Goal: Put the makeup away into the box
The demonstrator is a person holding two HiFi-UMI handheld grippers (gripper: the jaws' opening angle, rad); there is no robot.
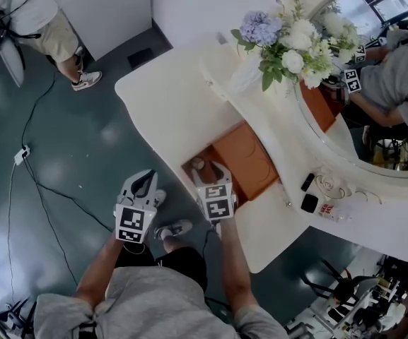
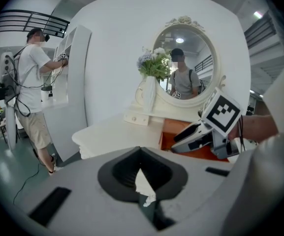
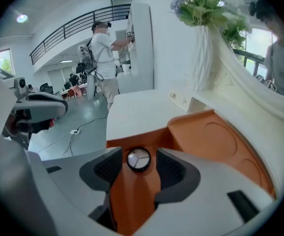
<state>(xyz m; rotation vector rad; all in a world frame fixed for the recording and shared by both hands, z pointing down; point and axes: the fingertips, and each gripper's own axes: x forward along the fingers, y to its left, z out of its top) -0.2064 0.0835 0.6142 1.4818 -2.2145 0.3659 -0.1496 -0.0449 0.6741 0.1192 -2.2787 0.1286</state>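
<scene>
**deskrat:** The round compact (image 3: 138,160) is lying flat on the floor of the orange box (image 3: 132,205), right between the tips of the right claw (image 3: 139,155). The jaws are wide, with a gap on each side of the compact, so nothing is gripped. What could go wrong from here?

**mossy_q:** I'd guess mostly the exit. The jaws sit low inside the box, so one tip could catch the compact's rim and flick it up or skid it along the floor. A jaw could also clip the wall just ahead of the claw. The box sits at the near edge of the dressing table (image 1: 168,104), so a shove toward the person might tip it off. Coming straight up with the jaws kept apart looks safest.

**deskrat:** Anything else in the box?

**mossy_q:** The compact is the only thing I can spot in the compartment, but the claw's body hides the near part. The lid (image 3: 220,141) is flipped open to the right of the claw, and its round recess is bare.

**deskrat:** And the other hand?

**mossy_q:** The left claw (image 2: 141,161) is pinched closed on nothing. It's off to the left of the right one, out over the floor past the table edge. There are small dark items (image 1: 309,203) further right, beyond the lid, but they're too tiny to name.
</scene>
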